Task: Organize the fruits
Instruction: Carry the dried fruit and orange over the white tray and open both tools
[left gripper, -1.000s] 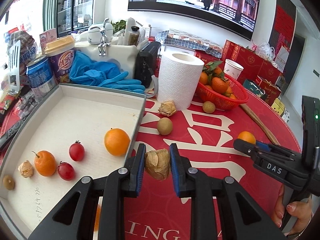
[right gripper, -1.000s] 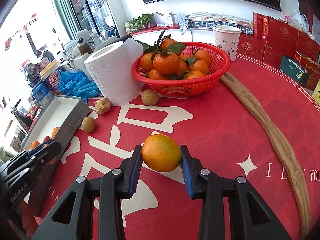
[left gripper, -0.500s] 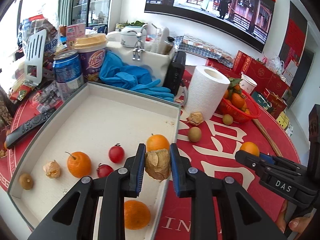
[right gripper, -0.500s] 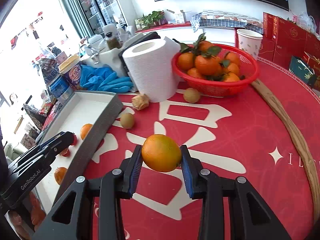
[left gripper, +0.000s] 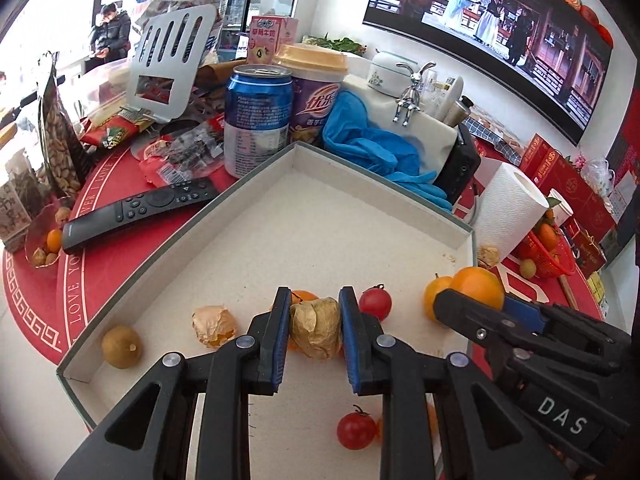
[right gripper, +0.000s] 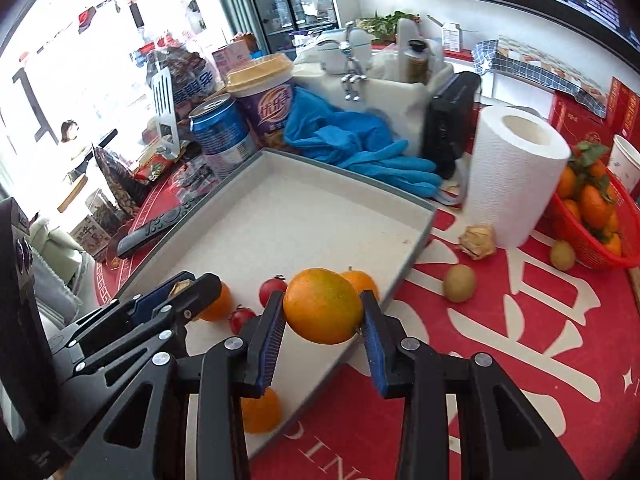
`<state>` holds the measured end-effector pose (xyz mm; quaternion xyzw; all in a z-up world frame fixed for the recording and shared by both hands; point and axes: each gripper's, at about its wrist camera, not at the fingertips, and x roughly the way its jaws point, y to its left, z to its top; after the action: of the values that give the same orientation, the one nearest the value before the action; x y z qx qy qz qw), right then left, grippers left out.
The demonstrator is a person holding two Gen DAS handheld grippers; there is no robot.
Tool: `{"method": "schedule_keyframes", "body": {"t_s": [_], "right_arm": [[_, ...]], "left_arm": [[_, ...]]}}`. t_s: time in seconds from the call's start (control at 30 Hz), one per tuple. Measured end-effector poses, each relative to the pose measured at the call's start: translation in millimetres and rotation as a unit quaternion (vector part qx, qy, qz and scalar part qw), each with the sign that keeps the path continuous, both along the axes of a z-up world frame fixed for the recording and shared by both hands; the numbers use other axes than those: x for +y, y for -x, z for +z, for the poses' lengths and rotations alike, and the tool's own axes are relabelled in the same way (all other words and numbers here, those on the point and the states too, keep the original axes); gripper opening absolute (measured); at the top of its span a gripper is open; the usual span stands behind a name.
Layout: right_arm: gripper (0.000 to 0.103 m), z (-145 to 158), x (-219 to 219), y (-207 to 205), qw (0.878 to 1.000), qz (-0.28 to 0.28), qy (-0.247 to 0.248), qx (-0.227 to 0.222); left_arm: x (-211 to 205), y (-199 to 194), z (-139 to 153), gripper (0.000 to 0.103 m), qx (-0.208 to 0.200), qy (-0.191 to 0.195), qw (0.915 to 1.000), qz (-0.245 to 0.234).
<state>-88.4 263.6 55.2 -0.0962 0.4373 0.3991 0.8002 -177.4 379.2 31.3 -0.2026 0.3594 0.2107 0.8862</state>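
Observation:
My left gripper [left gripper: 314, 334] is shut on a papery husked groundcherry [left gripper: 316, 332], held above the grey-walled tray [left gripper: 256, 168]. In the tray lie another husked groundcherry [left gripper: 214, 326], a brown round fruit [left gripper: 121, 347], cherry tomatoes [left gripper: 375, 303] and small oranges [left gripper: 436, 301]. My right gripper [right gripper: 322, 314] is shut on an orange [right gripper: 322, 306] over the tray's right rim [right gripper: 404, 268]; the same gripper shows in the left wrist view [left gripper: 480, 308]. Two brown round fruits [right gripper: 460, 283] and a husked groundcherry [right gripper: 478, 242] lie on the red cloth.
A paper towel roll [right gripper: 514, 176] and a red basket of tangerines [right gripper: 596, 212] stand to the right. Behind the tray are blue gloves [left gripper: 368, 142], a blue can [left gripper: 258, 118], a purple cup [left gripper: 314, 96] and a remote [left gripper: 140, 210].
Both grippers have carried their fruit leftwards from the red cloth to over the tray. The left one went from the tray's right rim to above its inside.

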Motion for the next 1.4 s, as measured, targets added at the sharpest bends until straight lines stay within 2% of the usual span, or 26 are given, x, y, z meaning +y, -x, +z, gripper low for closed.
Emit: {"method": "schedule_keyframes", "body": {"t_s": [0.17,0.37,0.7,0.77,0.83,0.87,0.9,0.93,0.97,1.0,1.07,1.13,1.3,1.4], "right_arm": [[0.038,-8,15,-1,1.0,0.009,0.024,-0.002],[0.038,-4,16,-5,1.0,0.002,0.025,-0.004],[0.038,2,30,2,0.998,0.012,0.043,-0.054],[0.038,2,32,0,0.998,0.015,0.041,-0.052],[0.039,2,30,-2,0.998,0.011,0.04,-0.051],[0.045,2,27,-4,0.998,0.003,0.041,-0.052],[0.049,2,23,-8,0.998,-0.011,0.042,-0.052],[0.058,3,17,-12,0.998,-0.025,0.04,-0.05],[0.063,4,10,-16,0.998,-0.039,0.035,-0.047],[0.073,6,2,-21,0.997,-0.053,0.028,-0.041],[0.101,9,-18,-30,0.997,-0.075,0.01,-0.028],[0.103,11,-40,-34,0.996,-0.088,-0.009,-0.02],[0.103,6,-98,-43,0.987,-0.156,0.01,-0.038],[0.103,-14,-132,-66,0.977,-0.212,0.027,-0.002]], "left_arm": [[2,4,-2,0.026,-0.003,0.0,0.9998,0.019],[5,6,-1,0.026,-0.01,0.014,0.9996,0.023],[9,6,-2,0.026,-0.005,0.013,0.9994,0.033],[10,6,-2,0.03,-0.003,0.013,0.9992,0.038],[10,7,-2,0.041,-0.001,0.01,0.999,0.044],[10,7,-2,0.046,0.001,0.004,0.9987,0.052],[10,9,0,0.058,0.0,-0.002,0.9982,0.06],[10,11,1,0.071,-0.004,-0.007,0.9977,0.068],[11,13,4,0.077,-0.011,-0.01,0.9972,0.074],[11,15,7,0.083,-0.023,-0.011,0.9968,0.075],[6,18,13,0.084,-0.046,-0.016,0.9965,0.069],[-4,15,18,0.086,-0.055,-0.031,0.9966,0.054],[-38,4,24,0.087,-0.054,-0.071,0.996,-0.008],[-57,0,26,0.087,-0.055,-0.092,0.9937,-0.034]]}}
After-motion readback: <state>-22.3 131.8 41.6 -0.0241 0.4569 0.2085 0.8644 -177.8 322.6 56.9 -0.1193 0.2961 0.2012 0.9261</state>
